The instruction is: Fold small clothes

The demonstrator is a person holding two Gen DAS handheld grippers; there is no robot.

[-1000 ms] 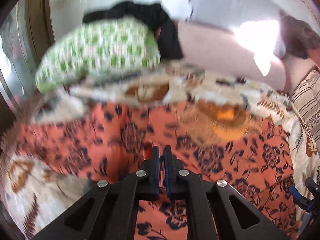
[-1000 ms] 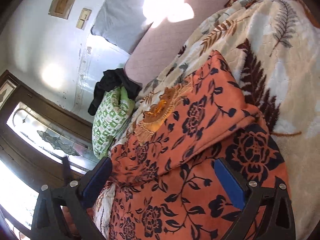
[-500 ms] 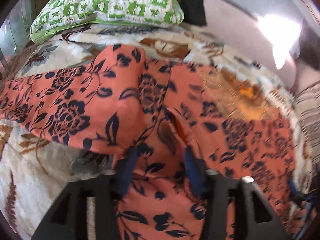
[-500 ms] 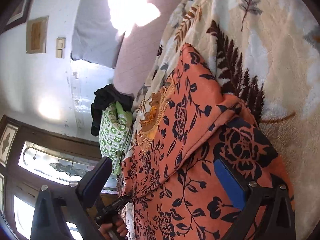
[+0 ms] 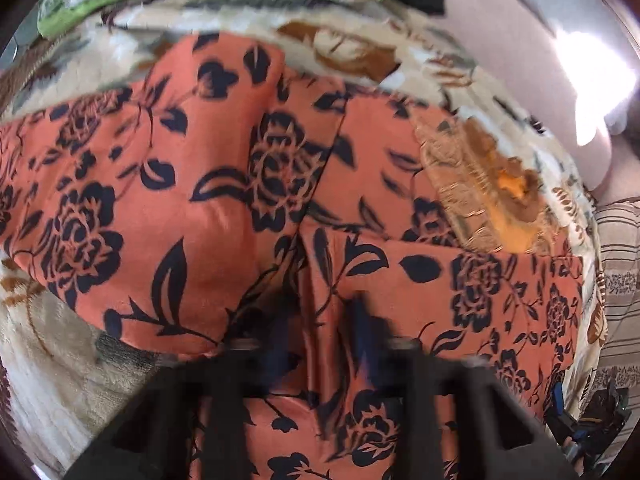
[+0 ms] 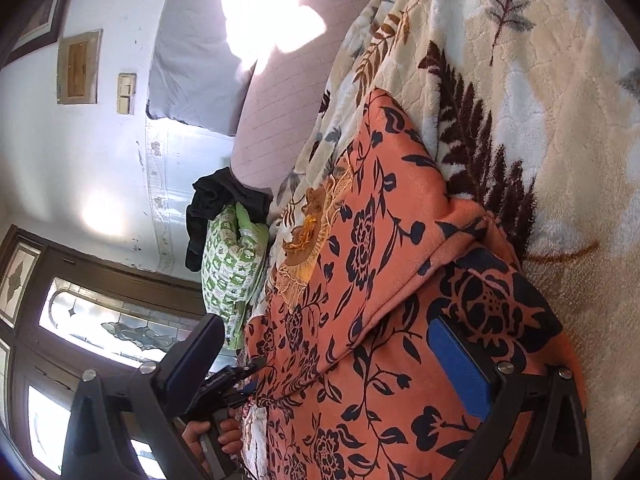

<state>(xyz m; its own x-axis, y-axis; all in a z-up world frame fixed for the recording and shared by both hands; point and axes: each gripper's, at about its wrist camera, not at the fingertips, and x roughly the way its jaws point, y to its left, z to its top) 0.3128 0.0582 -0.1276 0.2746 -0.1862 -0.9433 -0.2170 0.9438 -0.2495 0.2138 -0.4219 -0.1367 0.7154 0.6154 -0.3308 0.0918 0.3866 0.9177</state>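
1. I saw the orange garment [image 5: 224,184], soft with black roses and gold embroidery, lying on the plush leaf-print blanket [image 6: 540,92]
2. My left gripper [image 5: 320,344] blurred; its jaws straddled a fabric ridge, grip unclear
3. My right gripper [image 6: 336,360] stood spread wide over the cloth
4. I read no writing

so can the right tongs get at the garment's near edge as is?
Probably yes. The right tongs stand wide open over the orange floral garment, nothing lying between them and the cloth. The left tongs work a fold farther along, clear of that edge.
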